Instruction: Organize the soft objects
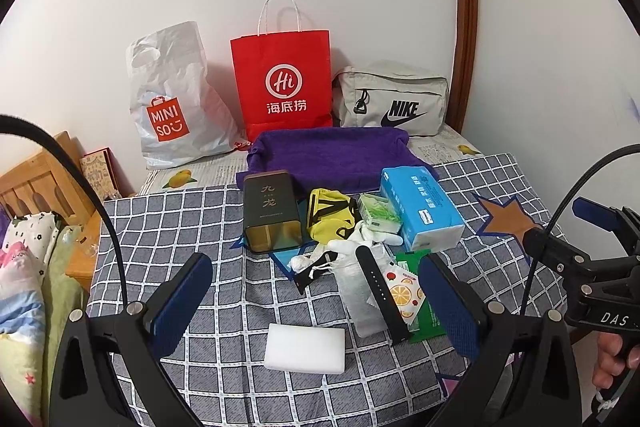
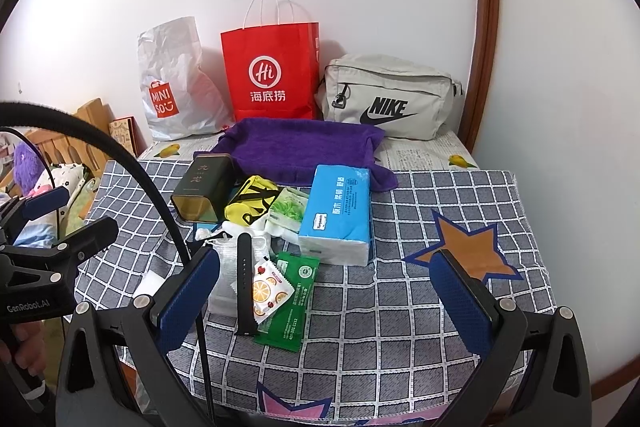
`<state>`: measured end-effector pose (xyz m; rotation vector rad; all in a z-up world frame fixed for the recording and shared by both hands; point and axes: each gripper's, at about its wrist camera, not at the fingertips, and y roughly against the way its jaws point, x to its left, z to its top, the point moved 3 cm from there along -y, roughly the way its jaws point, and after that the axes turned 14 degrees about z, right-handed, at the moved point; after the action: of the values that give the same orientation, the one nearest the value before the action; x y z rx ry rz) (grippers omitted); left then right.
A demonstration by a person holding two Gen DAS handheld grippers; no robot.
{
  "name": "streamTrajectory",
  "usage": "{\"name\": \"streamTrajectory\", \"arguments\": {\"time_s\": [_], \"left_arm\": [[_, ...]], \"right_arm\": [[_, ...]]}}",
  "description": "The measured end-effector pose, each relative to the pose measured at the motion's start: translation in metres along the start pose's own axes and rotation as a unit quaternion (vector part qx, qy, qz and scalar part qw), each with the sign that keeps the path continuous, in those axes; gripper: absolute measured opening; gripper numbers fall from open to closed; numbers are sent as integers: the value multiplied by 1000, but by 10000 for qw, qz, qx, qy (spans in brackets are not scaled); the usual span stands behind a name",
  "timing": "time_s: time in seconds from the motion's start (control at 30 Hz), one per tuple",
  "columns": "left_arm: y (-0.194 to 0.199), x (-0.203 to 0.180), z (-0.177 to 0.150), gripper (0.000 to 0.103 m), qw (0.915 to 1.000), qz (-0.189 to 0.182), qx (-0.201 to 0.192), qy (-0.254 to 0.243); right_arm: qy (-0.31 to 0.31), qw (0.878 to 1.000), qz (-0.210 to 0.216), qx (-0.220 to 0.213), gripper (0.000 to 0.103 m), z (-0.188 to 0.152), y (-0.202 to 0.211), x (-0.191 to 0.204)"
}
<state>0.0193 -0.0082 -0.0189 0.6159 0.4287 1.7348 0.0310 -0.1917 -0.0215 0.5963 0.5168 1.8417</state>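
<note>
A purple towel (image 1: 328, 157) (image 2: 304, 147) lies spread at the back of the checked tablecloth. In front of it sit a blue tissue pack (image 1: 420, 207) (image 2: 338, 213), a yellow pouch (image 1: 330, 213) (image 2: 250, 203), white socks (image 1: 372, 237) and a white sponge block (image 1: 305, 347). My left gripper (image 1: 316, 303) hovers open above the near table, the sponge just below its fingers. My right gripper (image 2: 328, 297) is open too, over the snack packets, holding nothing.
A dark tea tin (image 1: 272, 213) (image 2: 204, 187), a black watch strap (image 1: 384, 297) (image 2: 245, 283), a green sachet (image 2: 292, 301) and a fruit-print packet (image 2: 269, 290) lie in the pile. Against the wall stand a white plastic bag (image 1: 172, 95), a red paper bag (image 1: 284, 83) and a grey Nike bag (image 1: 394, 101). Bedding lies left.
</note>
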Motion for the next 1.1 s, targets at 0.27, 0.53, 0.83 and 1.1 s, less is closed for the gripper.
{"name": "streamTrajectory", "arguments": {"time_s": [0.27, 0.53, 0.83, 1.1], "left_arm": [[0, -1, -1, 103, 10000, -1, -1, -10], [0, -2, -1, 103, 10000, -33, -12, -33], [-11, -1, -8, 103, 9999, -58, 89, -99], [-43, -1, -25, 103, 9986, -44, 479, -200]], "right_arm": [[-1, 10000, 2, -2, 103, -1, 0, 0], [-4, 10000, 0, -18, 103, -1, 0, 0], [-70, 9999, 132, -37, 103, -2, -2, -3], [-215, 9994, 232, 149, 103, -12, -18, -9]]}}
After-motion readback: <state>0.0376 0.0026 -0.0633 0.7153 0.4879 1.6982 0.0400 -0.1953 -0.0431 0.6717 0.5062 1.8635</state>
